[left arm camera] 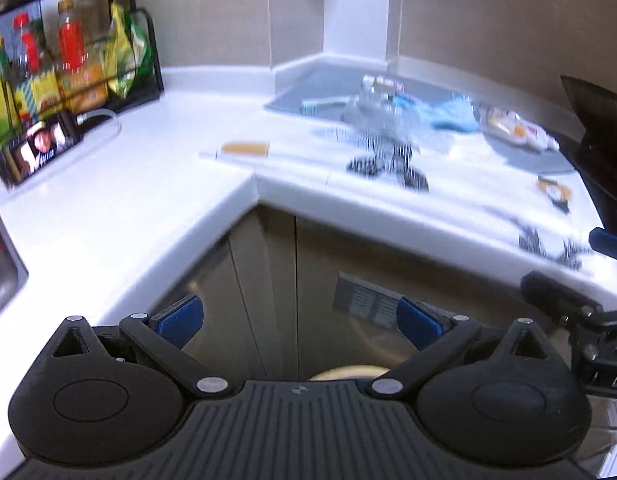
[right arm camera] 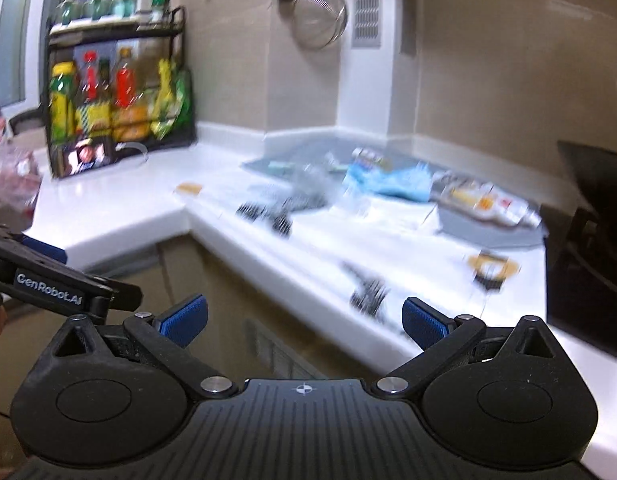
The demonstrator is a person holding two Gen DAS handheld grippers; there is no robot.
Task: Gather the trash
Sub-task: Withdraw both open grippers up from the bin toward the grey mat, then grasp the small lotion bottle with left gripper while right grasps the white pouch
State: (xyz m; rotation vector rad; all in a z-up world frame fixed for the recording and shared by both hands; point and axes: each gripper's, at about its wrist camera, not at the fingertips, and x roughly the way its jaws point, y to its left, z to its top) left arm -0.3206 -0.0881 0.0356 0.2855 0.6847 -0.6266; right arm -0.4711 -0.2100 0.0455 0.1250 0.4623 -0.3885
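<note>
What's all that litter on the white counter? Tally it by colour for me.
Blue crumpled piece: 1
Tan flat piece: 1
Black-and-white striped clusters: 2
Orange-and-black scrap: 1
Silvery packet with yellow print: 1
Total: at least 6; the blur may hide more.

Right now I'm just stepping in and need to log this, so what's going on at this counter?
A person holds a tool in each hand, facing an L-shaped white counter. Both the left tool and the right tool are open and hold nothing. Litter lies scattered on the counter: a blue rag, wrappers and a small orange-and-black scrap. A rack of bottles stands in the corner. Nothing has been picked up yet.
</note>
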